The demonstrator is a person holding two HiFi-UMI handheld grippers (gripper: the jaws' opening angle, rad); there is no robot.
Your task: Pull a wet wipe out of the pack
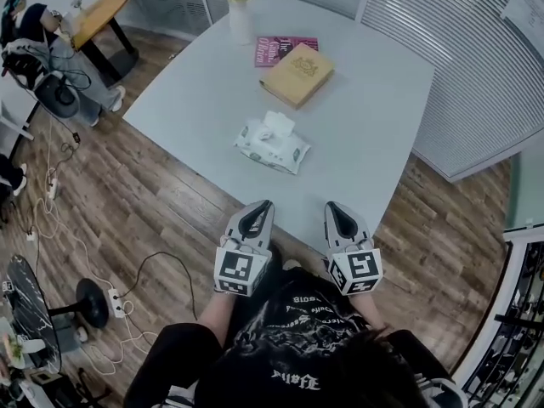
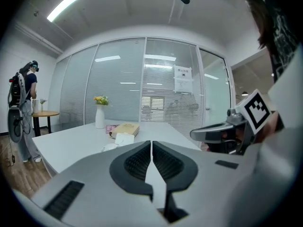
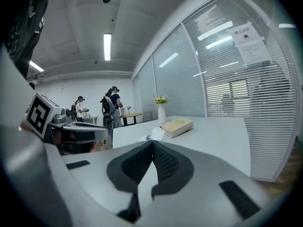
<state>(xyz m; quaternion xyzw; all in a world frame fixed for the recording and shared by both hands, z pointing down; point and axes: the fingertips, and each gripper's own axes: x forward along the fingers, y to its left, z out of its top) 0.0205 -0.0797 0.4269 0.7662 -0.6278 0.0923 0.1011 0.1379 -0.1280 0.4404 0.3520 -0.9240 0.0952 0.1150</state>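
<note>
The white wet wipe pack (image 1: 272, 146) lies flat in the middle of the light grey table (image 1: 374, 117). A wipe (image 1: 278, 124) sticks up from its top opening. Both grippers are held side by side over the table's near edge, well short of the pack. The left gripper (image 1: 265, 205) is shut with nothing in it, and so is the right gripper (image 1: 331, 206). In the left gripper view the jaws (image 2: 151, 144) meet, with the pack (image 2: 120, 141) far beyond them. In the right gripper view the shut jaws (image 3: 152, 144) point toward the pack (image 3: 152, 135).
A tan book (image 1: 297, 75) and a pink book (image 1: 285, 49) lie beyond the pack, next to a white vase of flowers (image 1: 240, 17). Glass walls with blinds (image 1: 476, 66) run along the right. Cables (image 1: 110, 304) trail over the wooden floor at left, near a round wooden table (image 1: 98, 15).
</note>
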